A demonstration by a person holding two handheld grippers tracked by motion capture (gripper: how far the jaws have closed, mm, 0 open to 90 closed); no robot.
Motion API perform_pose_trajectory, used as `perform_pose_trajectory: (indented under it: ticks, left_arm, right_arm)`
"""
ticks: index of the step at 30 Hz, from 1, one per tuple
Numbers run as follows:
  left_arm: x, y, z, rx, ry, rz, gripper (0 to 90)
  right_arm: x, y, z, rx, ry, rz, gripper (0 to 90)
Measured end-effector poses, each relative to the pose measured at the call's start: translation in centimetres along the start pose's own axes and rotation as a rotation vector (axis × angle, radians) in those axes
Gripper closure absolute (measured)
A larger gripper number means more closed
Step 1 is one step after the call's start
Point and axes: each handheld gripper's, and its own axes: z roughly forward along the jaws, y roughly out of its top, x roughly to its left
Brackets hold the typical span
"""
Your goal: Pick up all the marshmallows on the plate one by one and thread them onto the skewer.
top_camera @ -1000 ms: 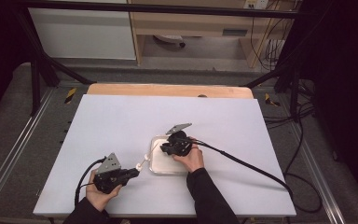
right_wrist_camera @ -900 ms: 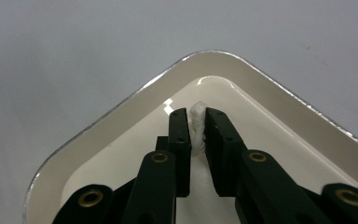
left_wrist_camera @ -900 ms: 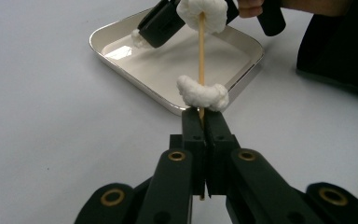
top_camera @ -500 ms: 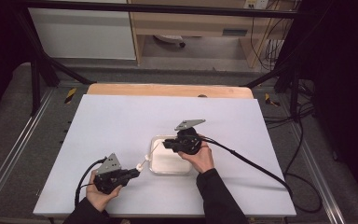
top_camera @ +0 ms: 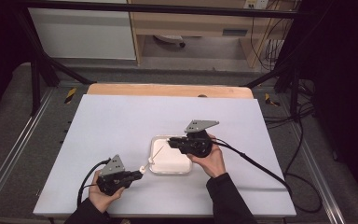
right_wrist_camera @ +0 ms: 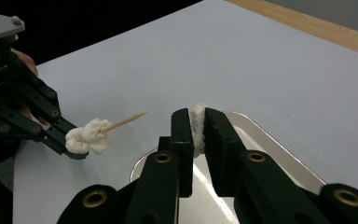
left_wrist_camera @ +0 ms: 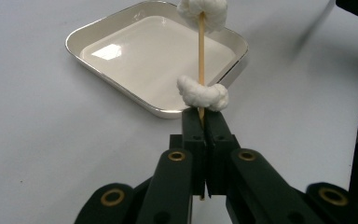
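While the wide white bench (top_camera: 121, 121) carries little else, a shallow white tray (top_camera: 154, 164) sits near its middle, between the two hands. The left tool (left_wrist_camera: 201, 122) is clamped together on the butt of a thin wooden skewer (left_wrist_camera: 200, 51), held low at the tray's near-left corner. The right tool (right_wrist_camera: 196, 122), raised over the tray, is closed on a small white marshmallow (right_wrist_camera: 198, 119), which is pinched between the black pads.

One more marshmallow piece (left_wrist_camera: 203, 93) sits on the skewer just above the left jaws. In the right gripper view, the bare pointed tip sticks out beyond that piece toward the right tool, a little apart from the held marshmallow. In the left gripper view, the held marshmallow shows at the far end of the stick.

The skewer's long axis runs from the left tool up and across the tray toward the right tool, tip leading, slightly raised. In the high view it reads as a slanted pale line over the tray's left half.

The step in hand looks like threading the held marshmallow onto the tip. To do it well, keep the left hand still and the stick steady. Bring the marshmallow's centre onto the axis and push straight along it, not sideways, since a thin stick could flex or twist in the jaws. Squeezing too hard may squash the soft piece.
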Motion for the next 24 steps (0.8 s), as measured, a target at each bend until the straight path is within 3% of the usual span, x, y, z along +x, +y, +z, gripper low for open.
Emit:
perform_pose_trajectory:
  ticks: [11,24]
  left_arm:
    - [-0.2,0.3,1.1,0.043,-0.006,-0.002,88.8]
    - [-0.2,0.3,1.5,0.065,-0.003,-0.025,88.9]
  right_arm:
    - [0.4,-0.4,0.3,0.034,-0.012,-0.05,82.8]
    - [0.4,-0.6,0.4,0.046,-0.022,-0.07,83.3]
